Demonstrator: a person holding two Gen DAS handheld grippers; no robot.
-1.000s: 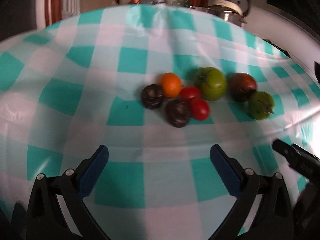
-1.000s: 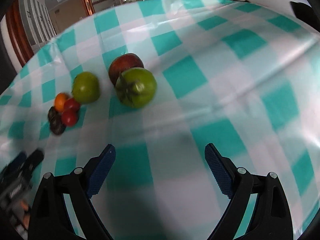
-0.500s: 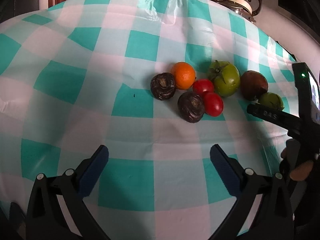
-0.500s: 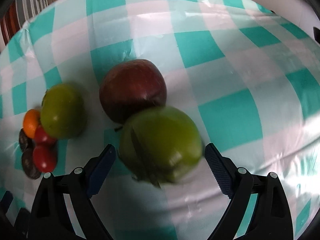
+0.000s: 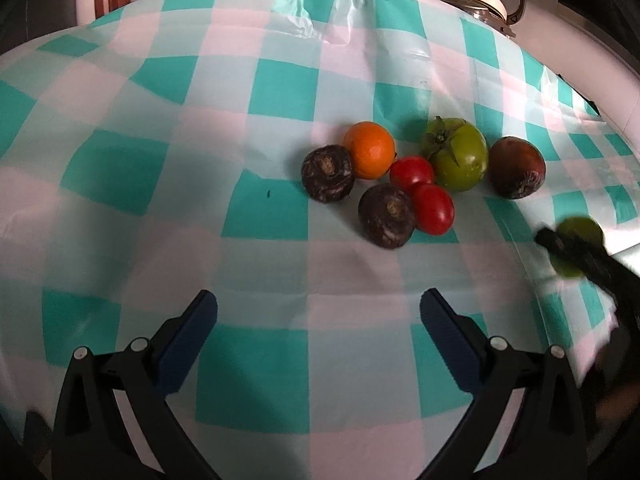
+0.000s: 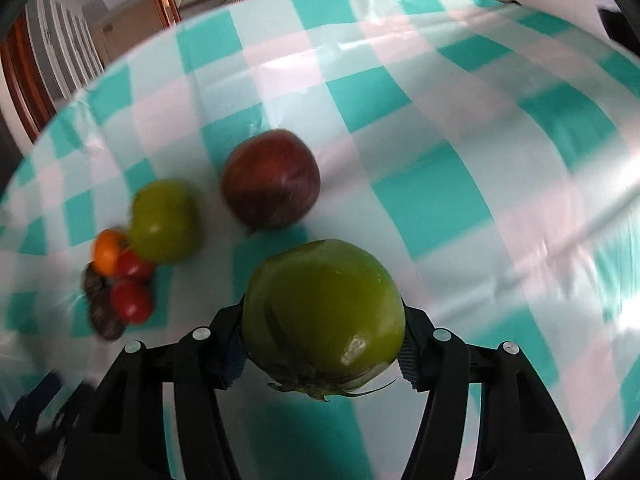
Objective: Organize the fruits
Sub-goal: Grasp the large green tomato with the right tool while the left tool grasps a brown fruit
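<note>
Currently right gripper [image 6: 322, 354] jaws clamped on green tomato [image 6: 324, 316], lower centre of right view, remaining fruit cluster [image 6: 120, 276] toward frame left; left gripper [image 5: 318, 330] jaws apart, nearer cluster.

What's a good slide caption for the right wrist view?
Right tool grips a green tomato above the checked tablecloth, with the remaining fruit clustered at left.

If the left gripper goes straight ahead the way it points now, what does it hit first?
Probably the nearer dark brown fruit, just right of the left gripper centreline; only bare checked tablecloth lies before it. Depth is uncertain through the fisheye.
</note>
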